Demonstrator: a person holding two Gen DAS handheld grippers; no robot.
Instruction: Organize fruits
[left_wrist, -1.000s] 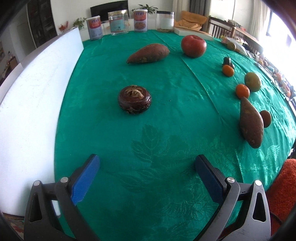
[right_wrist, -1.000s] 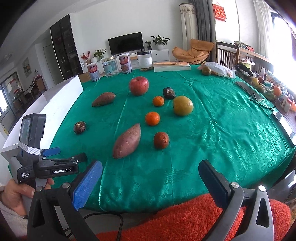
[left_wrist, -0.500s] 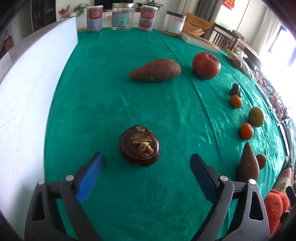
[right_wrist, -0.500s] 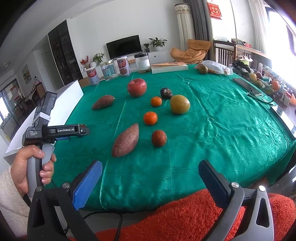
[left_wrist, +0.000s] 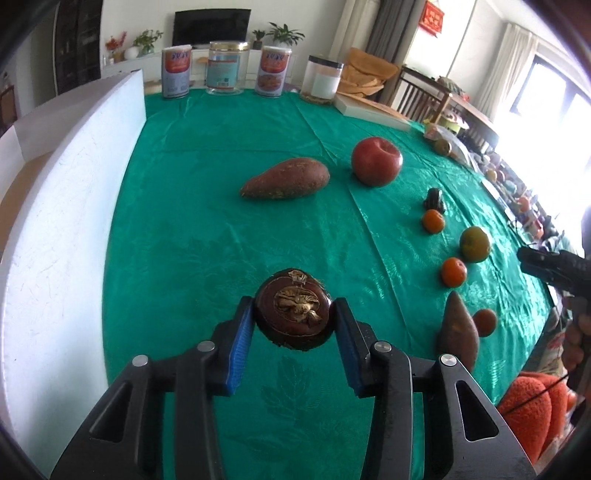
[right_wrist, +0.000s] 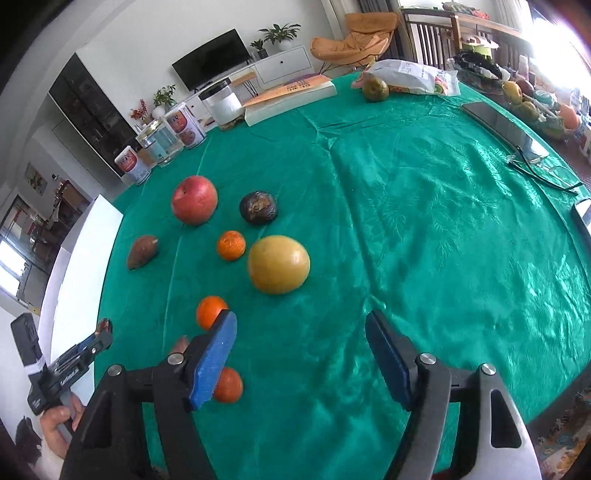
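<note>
Between left tongs (left_wrist: 293, 323) — mangosteen (left_wrist: 293, 318) (calyx up); right tongs (right_wrist: 301, 354) agape.

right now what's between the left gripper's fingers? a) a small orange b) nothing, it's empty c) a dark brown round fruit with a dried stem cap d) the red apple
c: in the left wrist view the left gripper has both blue pads pressed against the dark brown round fruit, while the red apple sits further back on the green tablecloth.
</note>
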